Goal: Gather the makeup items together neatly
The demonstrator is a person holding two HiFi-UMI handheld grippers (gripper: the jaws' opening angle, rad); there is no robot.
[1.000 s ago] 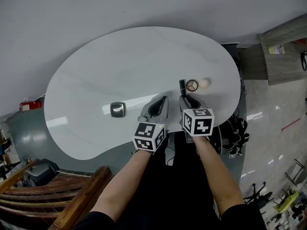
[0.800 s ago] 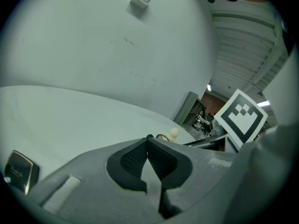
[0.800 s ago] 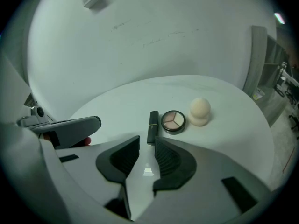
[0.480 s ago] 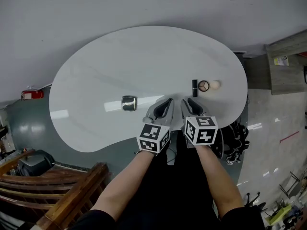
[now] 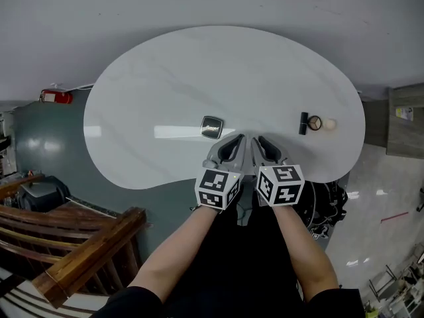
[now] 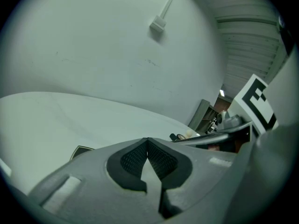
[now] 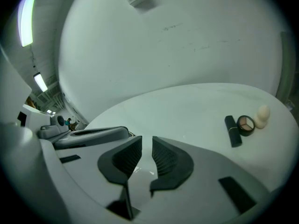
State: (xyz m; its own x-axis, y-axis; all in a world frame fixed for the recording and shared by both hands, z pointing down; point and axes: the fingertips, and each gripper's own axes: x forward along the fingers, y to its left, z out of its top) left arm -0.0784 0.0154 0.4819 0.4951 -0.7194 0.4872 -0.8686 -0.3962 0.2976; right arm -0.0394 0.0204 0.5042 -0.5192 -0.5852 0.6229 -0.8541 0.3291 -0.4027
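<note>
head view: a white, kidney-shaped table (image 5: 152, 85) fills the middle. the left gripper (image 5: 233, 144) and right gripper (image 5: 265, 146) sit side by side over its near edge, close together and pointing away from the person. a dark square compact (image 5: 211, 127) lies flat on the table just beyond and to the left of the left gripper's tip. well off to the right, near the table's right end, three items sit in a tight row: a black tube (image 5: 303, 123), a round compact (image 5: 315, 122) with its lid open, and a beige sponge (image 5: 330, 124). a wooden railing (image 5: 86, 250) shows at lower left on the floor side.

left gripper view: the left gripper (image 6: 147, 146) has its jaws pressed together at the tips, with nothing held. a corner of the square compact (image 6: 81, 150) peeks out to the left behind the gripper body. the black tube (image 6: 179, 136) and beige sponge (image 6: 189, 134) show small, far off to the right.

right gripper view: the right gripper (image 7: 147, 153) has a narrow gap between its jaws, which are closing, and only bare table shows between them. the black tube (image 7: 232, 130), round compact (image 7: 245, 122) and beige sponge (image 7: 263, 115) lie together on the right, well apart from the jaws.
</note>
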